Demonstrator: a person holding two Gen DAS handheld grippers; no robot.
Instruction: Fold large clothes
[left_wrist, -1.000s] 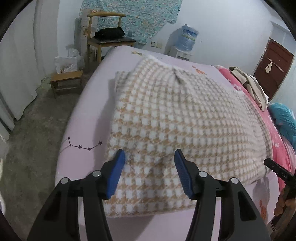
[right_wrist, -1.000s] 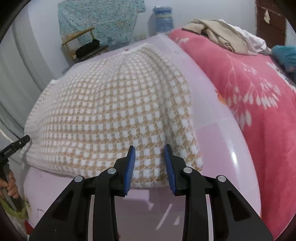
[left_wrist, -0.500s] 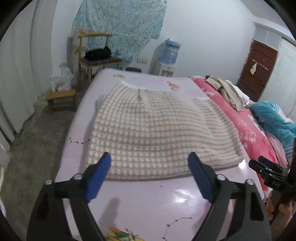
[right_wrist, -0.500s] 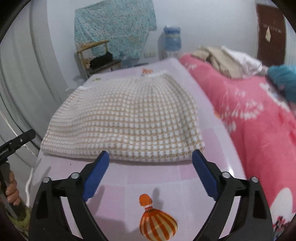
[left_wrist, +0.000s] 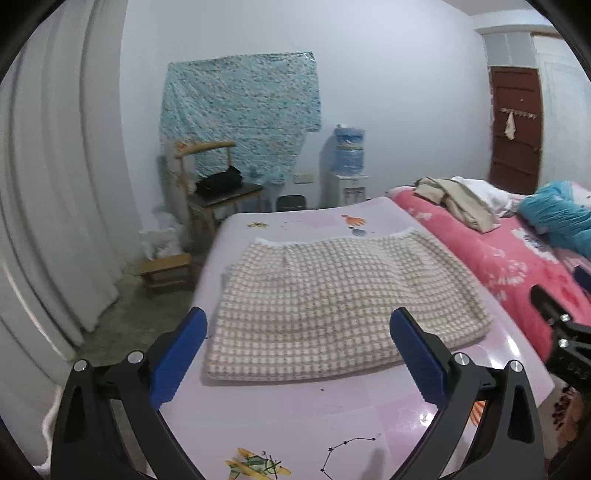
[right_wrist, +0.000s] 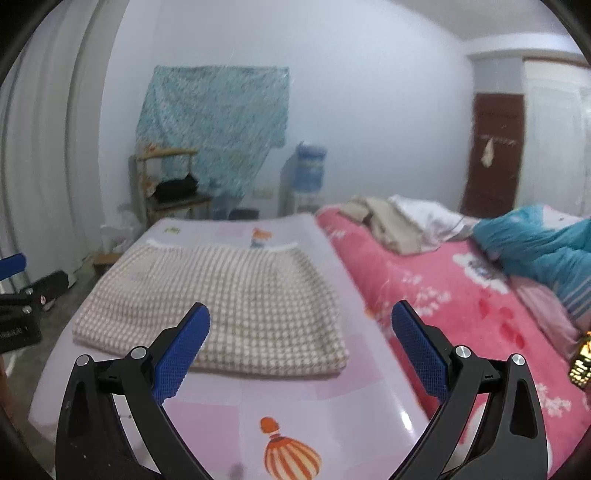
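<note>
Nearest in each wrist view are the tools themselves: the left hand-held gripper (left_wrist: 298, 352) has its blue pads (left_wrist: 180, 356) spread wide and still opening, nothing between them, and the right hand-held gripper (right_wrist: 301, 349) is the same — jaws parting, empty, held clear above the bed (left_wrist: 295, 417). Just beyond the fingertips, toward 12 o'clock, the checked garment (left_wrist: 332, 302) lies flat on the lilac sheet as a squat, doubled-over rectangle, touching neither tool. Its thick folded edge faces the camera; its white-trimmed edge (left_wrist: 332, 238) points away to 12 o'clock, toward the far wall. Its long axis runs across the bed, from 9 to 3 o'clock, with the shorter span running near to far. Judging from this, one fold has been laid and let go, and the step in hand is the pause between folds. The next move probably calls for both tools to come back down onto one short side — each pinching a corner through all the layers — and to carry it across to the opposite side, keeping the edges square so the stack does not skew. Farther off at 2 o'clock a pink blanket (left_wrist: 498, 258) carries loose clothes (left_wrist: 458, 203). At 11 o'clock stands a chair (left_wrist: 218, 188), with a water dispenser (left_wrist: 347, 170) by the wall at 12.
</note>
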